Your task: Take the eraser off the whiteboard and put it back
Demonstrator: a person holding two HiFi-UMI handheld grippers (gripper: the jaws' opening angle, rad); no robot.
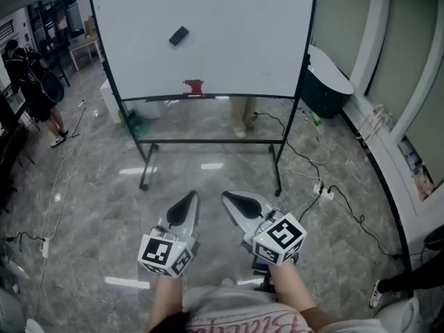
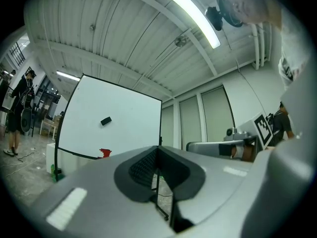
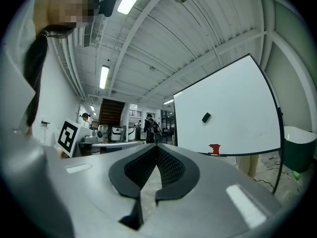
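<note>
Two grippers are held low, well apart from the whiteboard (image 1: 229, 40). The left gripper (image 1: 189, 200) and right gripper (image 1: 232, 200) are each seen with jaws clenched together, nothing between them. One small dark eraser (image 1: 179, 35) is seen tilted on the board's upper middle, above a red object (image 1: 193, 87). The eraser is judged light, stiff-backed, soft-faced and probably magnet-held. A hold across its narrow sides is advised.

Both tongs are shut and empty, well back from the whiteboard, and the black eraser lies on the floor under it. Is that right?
No. The black eraser sits on the face of the whiteboard, not on the floor; the head view shows it. The left tongs and right tongs are indeed shut, empty and well back.
</note>
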